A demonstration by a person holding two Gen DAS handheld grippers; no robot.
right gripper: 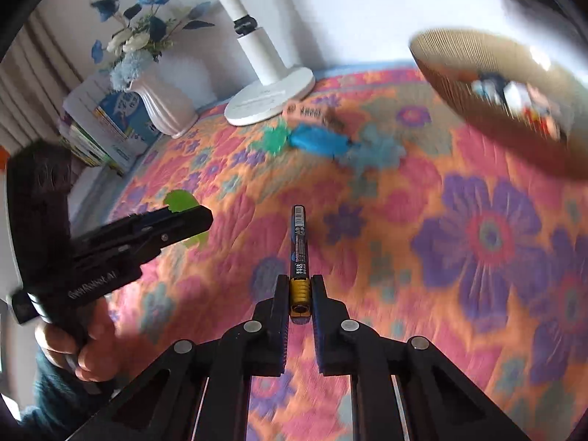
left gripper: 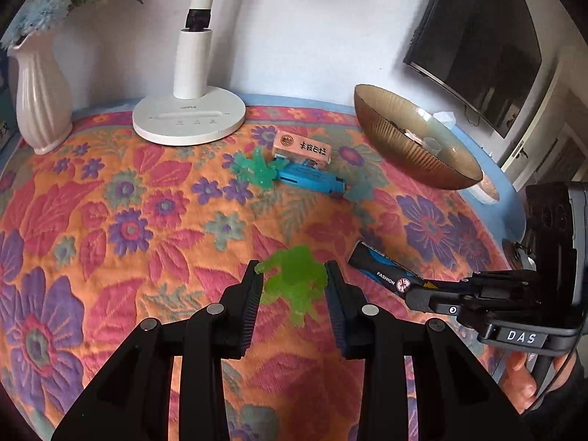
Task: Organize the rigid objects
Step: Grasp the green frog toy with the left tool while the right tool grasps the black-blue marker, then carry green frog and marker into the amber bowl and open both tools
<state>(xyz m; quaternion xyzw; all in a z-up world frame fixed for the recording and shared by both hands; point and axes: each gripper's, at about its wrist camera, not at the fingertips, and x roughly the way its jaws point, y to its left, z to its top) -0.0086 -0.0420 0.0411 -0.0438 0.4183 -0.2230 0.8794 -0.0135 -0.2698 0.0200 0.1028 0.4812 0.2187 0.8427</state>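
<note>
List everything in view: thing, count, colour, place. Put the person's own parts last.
green figure: 1, lime, between left tool's pads
lighter: 1, black with gold end, in right tool
teal figure: 1, teal, mid-table
blue item: 1, blue, beside teal figure
small box: 1, peach, behind blue item
bowl: 1, bronze, right side
lamp: 1, white, back
vase: 1, white, back left
tablecloth: 1, floral orange-pink
left tool: 1, black
right tool: 1, black
</note>
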